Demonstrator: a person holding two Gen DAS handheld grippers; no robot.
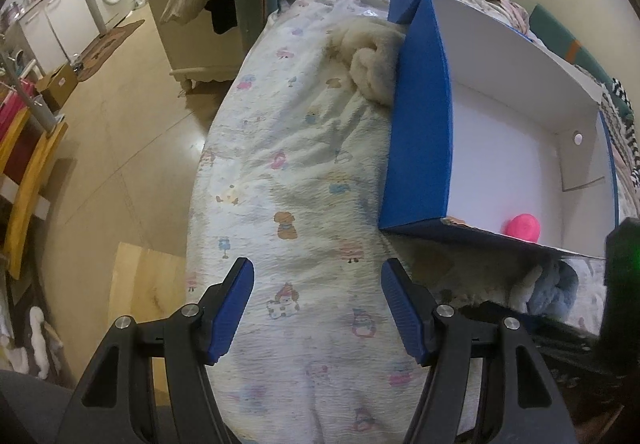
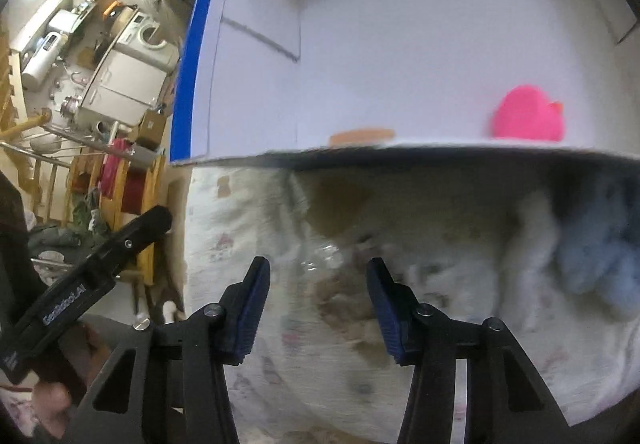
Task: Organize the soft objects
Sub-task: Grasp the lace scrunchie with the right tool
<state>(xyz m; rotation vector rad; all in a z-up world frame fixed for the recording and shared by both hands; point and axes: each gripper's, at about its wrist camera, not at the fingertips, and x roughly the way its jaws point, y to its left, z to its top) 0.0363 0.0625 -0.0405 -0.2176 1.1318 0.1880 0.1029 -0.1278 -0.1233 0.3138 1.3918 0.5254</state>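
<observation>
Left gripper [image 1: 318, 286] hovered over the bed [image 1: 304, 180] w/ fingers [image 1: 234, 308] spread wide, nothing btwn them, only the cartoon-print quilt below. Right gripper [image 2: 318, 286] likewise had its fingers [image 2: 250, 308] apart and empty, above the quilt near the front edge of the box [image 2: 256, 56].

Box [image 1: 418, 132] was blue outside, white inside, sitting open on the bed to the right of the left gripper. Pink soft toy [image 1: 522, 228] lay inside it, against the near wall toward the right corner; in right wrist view the same toy [image 2: 528, 114] showed just above the box rim.

Cream fluffy item [image 1: 368, 60] lay on the quilt touching the box's left outer wall at the far end. Blue fluffy item [image 1: 554, 290] w/ a white fluffy piece [image 1: 522, 290] beside it lay on the bed just under the box's near edge; right wrist view was blurred there.
</observation>
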